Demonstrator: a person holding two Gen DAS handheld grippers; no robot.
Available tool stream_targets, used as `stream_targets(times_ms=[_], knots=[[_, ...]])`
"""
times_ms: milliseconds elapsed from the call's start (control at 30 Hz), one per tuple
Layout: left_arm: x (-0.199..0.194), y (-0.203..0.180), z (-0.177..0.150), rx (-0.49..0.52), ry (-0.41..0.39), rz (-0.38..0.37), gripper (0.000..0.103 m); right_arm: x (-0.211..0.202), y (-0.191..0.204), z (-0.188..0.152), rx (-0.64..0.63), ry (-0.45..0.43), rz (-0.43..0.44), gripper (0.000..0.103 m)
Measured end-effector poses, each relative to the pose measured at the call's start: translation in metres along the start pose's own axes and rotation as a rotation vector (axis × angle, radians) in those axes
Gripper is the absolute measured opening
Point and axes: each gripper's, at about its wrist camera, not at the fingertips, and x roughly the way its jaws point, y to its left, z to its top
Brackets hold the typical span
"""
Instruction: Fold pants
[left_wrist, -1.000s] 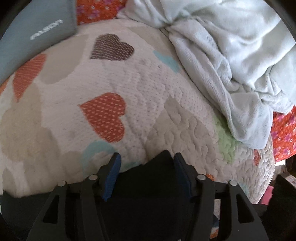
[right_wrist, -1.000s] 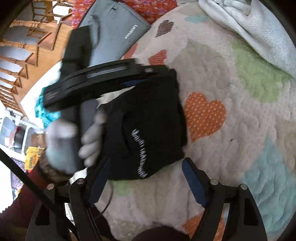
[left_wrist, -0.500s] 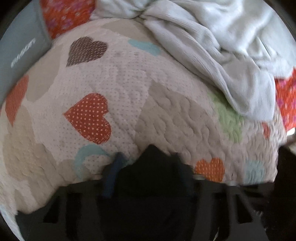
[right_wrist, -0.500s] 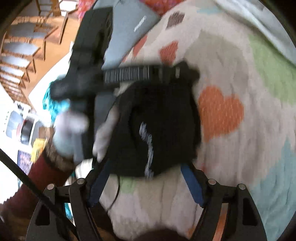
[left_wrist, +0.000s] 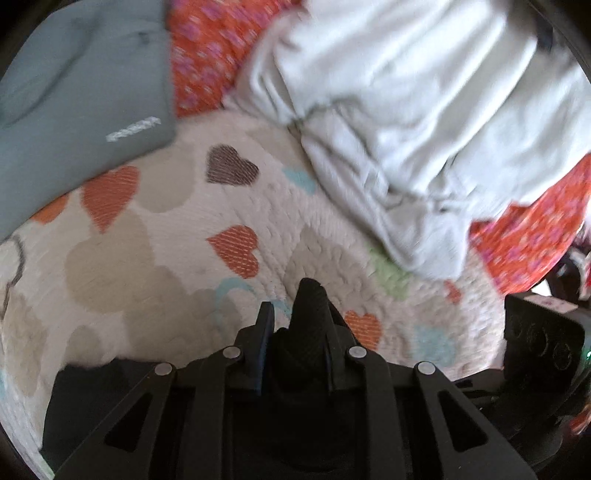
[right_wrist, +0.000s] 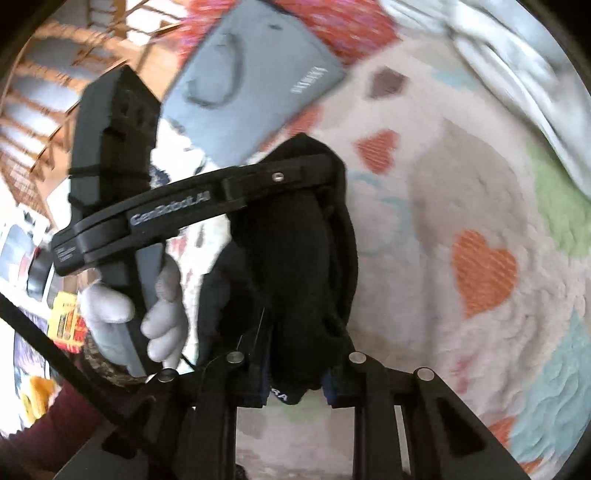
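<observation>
On your far left in the left wrist view lies a folded grey garment (left_wrist: 74, 122) with a pale logo, resting on the heart-patterned quilt (left_wrist: 147, 258). Beside it to the right, a strip of orange floral fabric (left_wrist: 207, 55) shows, then a crumpled white blanket (left_wrist: 406, 110) that spills over the quilt's upper right.

Low in the middle, your left gripper (left_wrist: 299, 328) is clenched on the black pants (left_wrist: 308, 310): the 2 fingers squeeze a peak of dark cloth that pokes up between them, and more black cloth hangs under the gripper body toward the lower left.

In the right wrist view, your gloved left hand (right_wrist: 125, 306) grips the handle at the left edge, and the left gripper (right_wrist: 317, 173) reaches across the frame to pinch the top of the pants (right_wrist: 295, 258). The pants hang as a bunched black bundle above the quilt (right_wrist: 461, 184), stretched between your 2 tools. At the bottom, your right gripper (right_wrist: 295, 384) is closed on the lower end of the bundle, where a scrap of white lettering shows. The grey garment (right_wrist: 251, 81) sits behind, upper left of centre, and the white blanket (right_wrist: 517, 62) fills the upper right corner. This view is blurred.
</observation>
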Motion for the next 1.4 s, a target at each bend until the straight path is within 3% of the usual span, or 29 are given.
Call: stream_targets(times_ms=[100,233,400,533,633,767,933,1100,1233,1400], knots=[[-0.041,0.029,-0.010,-0.082,-0.076,-0.039,0.021,0.007,0.044,0.002,-0.077,0.017,0.012,0.023],[-0.084,0.083,-0.047,-0.218,-0.143,-0.047,0.022,0.042,0.103,0.003,-0.167,0.069,0.033,0.023],[-0.100,0.147,-0.097,-0.395,-0.159,-0.059,0.022,0.099,0.145,-0.011,-0.257,0.165,0.017,0.023],[-0.103,0.182,-0.130,-0.501,-0.182,-0.070,0.028,0.142,0.170,-0.019,-0.327,0.225,-0.052,0.024],[-0.107,0.206,-0.145,-0.584,-0.204,-0.089,0.031,0.169,0.181,-0.035,-0.412,0.253,-0.148,0.035],[-0.124,0.239,-0.167,-0.700,-0.268,-0.137,0.038,0.190,0.179,-0.050,-0.419,0.291,-0.127,0.068],[-0.150,0.267,-0.195,-0.805,-0.327,-0.099,0.040,0.208,0.183,-0.060,-0.432,0.319,-0.104,0.079],[-0.162,0.265,-0.206,-0.817,-0.346,-0.062,0.040,0.206,0.185,-0.060,-0.415,0.292,-0.046,0.085],[-0.153,0.243,-0.203,-0.751,-0.313,-0.065,0.045,0.185,0.187,-0.053,-0.395,0.259,0.025,0.085],[-0.128,0.218,-0.193,-0.675,-0.265,-0.090,0.053,0.146,0.177,-0.050,-0.414,0.218,-0.033,0.085]])
